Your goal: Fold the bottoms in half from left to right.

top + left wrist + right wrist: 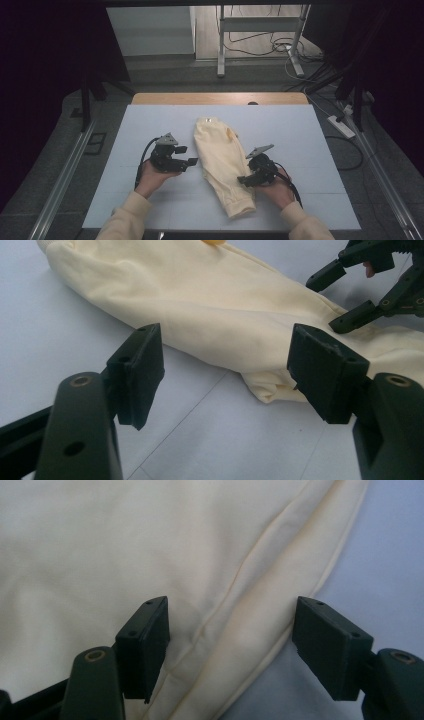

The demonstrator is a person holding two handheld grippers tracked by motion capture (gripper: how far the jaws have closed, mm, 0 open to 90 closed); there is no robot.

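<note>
Yellow cloth [222, 162] lying folded long in middle of table [150, 125]. Left gripper [186, 161] waiting beside it, wide open, holding nothing. Right gripper [244, 181] hanging over right edge of cloth, open, gripping nothing yet. More folding likely left.

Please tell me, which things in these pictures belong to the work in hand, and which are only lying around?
Part of the work:
- cream garment, folded lengthwise on the white table
- left gripper, jaws open beside it
- right gripper, jaws open over its edge

Only lying around:
- power strip
- floor cables
- metal stand
</note>
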